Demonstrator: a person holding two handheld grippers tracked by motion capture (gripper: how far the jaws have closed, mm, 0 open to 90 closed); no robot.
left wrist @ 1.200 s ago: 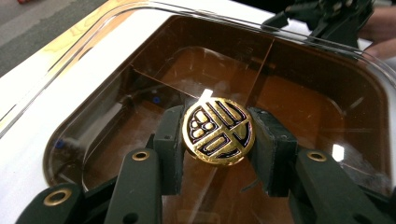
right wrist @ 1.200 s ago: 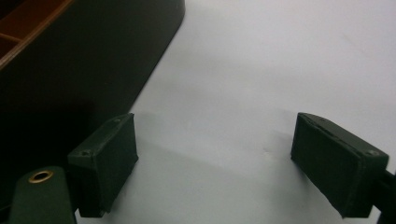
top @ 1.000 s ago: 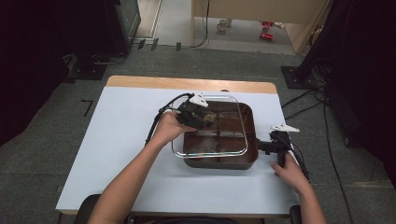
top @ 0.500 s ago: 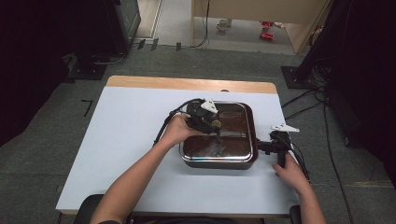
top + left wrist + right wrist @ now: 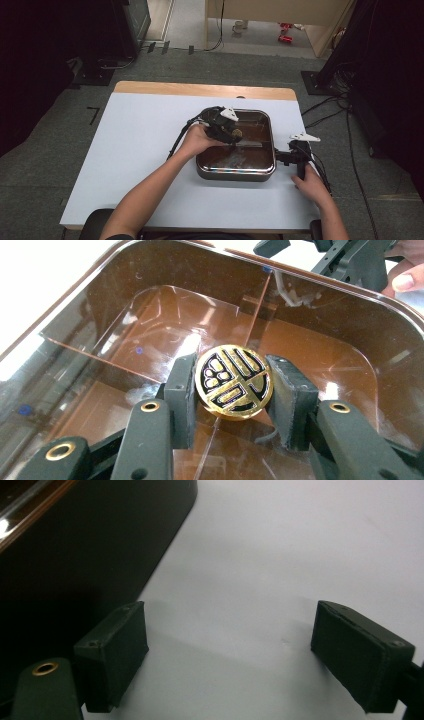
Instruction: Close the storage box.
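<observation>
We find the glass lid [image 5: 248, 131] lowered onto the pan [image 5: 235, 172] since earlier; left gripper [image 5: 231, 390] clenches its gold knob [image 5: 233, 380] from above; right gripper [image 5: 245, 655], jaws spread wide, rests on bare table [image 5: 300, 555] beside the pan's edge.

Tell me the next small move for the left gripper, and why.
Probably open the left gripper and let go of the gold knob: the transparent brown lid looks seated on the box. The right gripper waits open beside it.
</observation>
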